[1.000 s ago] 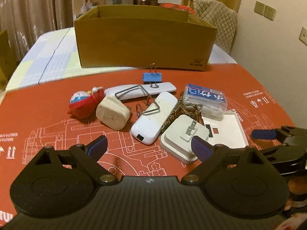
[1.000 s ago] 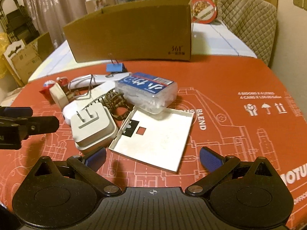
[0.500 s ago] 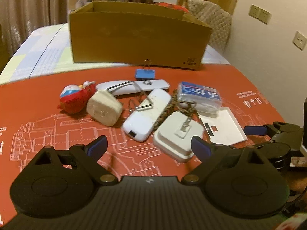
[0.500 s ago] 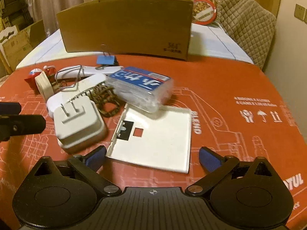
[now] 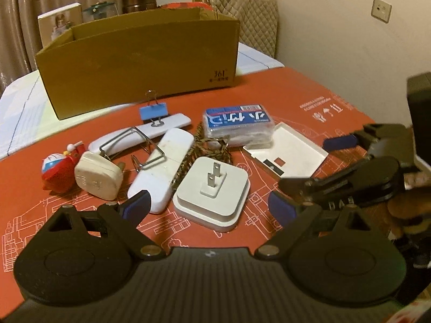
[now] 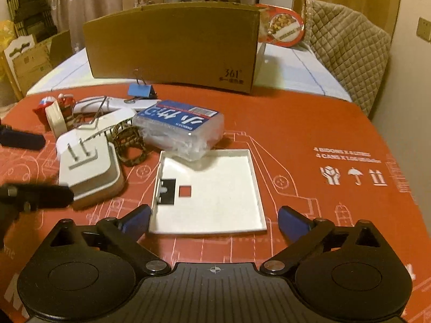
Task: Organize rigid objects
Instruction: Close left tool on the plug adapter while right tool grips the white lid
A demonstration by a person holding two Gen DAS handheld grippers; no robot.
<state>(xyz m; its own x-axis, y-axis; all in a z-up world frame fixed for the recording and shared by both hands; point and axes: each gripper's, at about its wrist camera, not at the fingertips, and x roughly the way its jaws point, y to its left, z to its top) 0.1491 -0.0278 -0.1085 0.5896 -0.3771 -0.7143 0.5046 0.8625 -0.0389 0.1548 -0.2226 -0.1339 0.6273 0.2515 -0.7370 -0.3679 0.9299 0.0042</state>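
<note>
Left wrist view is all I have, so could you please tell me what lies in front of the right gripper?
Observer: The right gripper faces the flat white cover. Its jaws are opening, and the cover's near edge lies just ahead of the pads, untouched.
Operator: Thank you. What is the red thing behind the cardboard box?
Observer: A round tin with a food picture on its face, leaning behind the right corner of the cardboard box.
Operator: Is there anything beyond the table's left side?
Observer: Yes, brown cartons stand there, beside the table.
</note>
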